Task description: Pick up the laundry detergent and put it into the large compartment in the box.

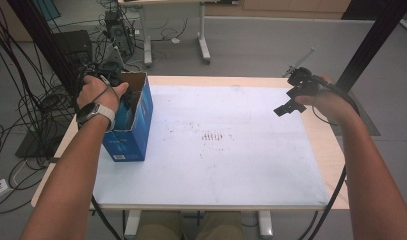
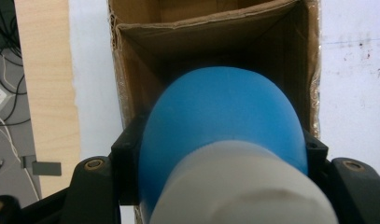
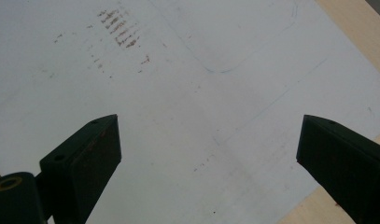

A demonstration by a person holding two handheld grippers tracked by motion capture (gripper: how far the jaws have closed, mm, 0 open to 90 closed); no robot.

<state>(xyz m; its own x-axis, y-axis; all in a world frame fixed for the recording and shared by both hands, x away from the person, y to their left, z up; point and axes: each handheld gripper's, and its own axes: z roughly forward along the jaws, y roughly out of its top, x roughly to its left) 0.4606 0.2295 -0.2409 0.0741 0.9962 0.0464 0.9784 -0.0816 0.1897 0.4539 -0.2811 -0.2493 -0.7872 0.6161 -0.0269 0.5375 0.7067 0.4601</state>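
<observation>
Left hand-held gripper (image 2: 220,186) is clamped on one smooth, rounded blue and white object (image 2: 222,140), held over the open top of one blue cardboard box (image 1: 136,125) with raw brown corrugated inner walls, standing at nine o'clock on the bench (image 1: 241,85). Right hand-held gripper (image 3: 208,149) hovers at two o'clock, its two matte black jaws wide apart above one scuffed white mat (image 1: 216,165).

My worktop (image 1: 336,150) is pale wood under a stained white sheet (image 1: 216,150). Beyond its far edge, grey floor (image 1: 261,45) carries another white-legged table (image 1: 203,42). Tangled black cables (image 1: 21,100) lie off the left edge. A black post (image 1: 373,42) rises past the far right corner.
</observation>
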